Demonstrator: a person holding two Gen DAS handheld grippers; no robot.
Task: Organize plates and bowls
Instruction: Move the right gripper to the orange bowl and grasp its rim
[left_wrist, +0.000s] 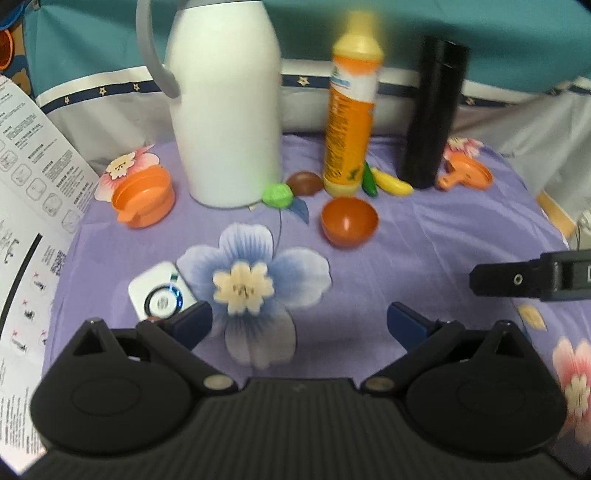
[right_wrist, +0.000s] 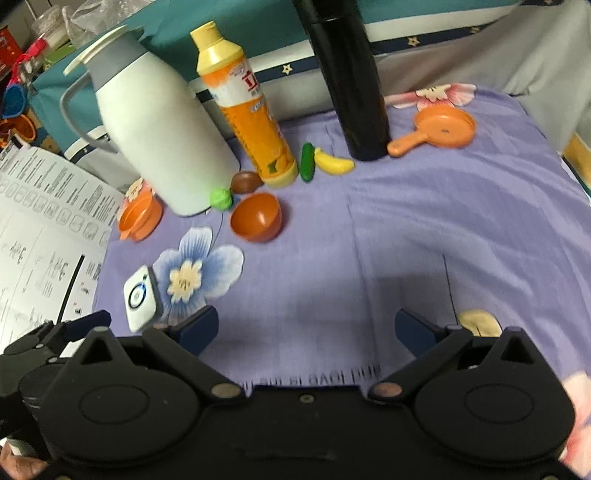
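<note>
left gripper (left_wrist: 299, 321) jaws wide, empty | right gripper (right_wrist: 306, 326) same | orange bowl (left_wrist: 349, 220) likely light, rigid, slick plastic | pinch rim

The worktop (right_wrist: 424, 229) carries a purple floral cloth. Landmark: white jug (right_wrist: 159, 147). Just right of it stands an orange bottle (right_wrist: 251, 110); farther right, a black flask (right_wrist: 354, 81). An orange bowl (right_wrist: 256, 218) lies in front; an orange cup (right_wrist: 140, 218) front-left.

Right gripper (right_wrist: 306, 328) jaws spread wide, nothing between, above purple floral tablecloth (right_wrist: 424, 229), round orange plastic bowl (right_wrist: 256, 217) tipped sideways left of centre, orange toy frying pan (right_wrist: 441, 130) near far right corner.
</note>
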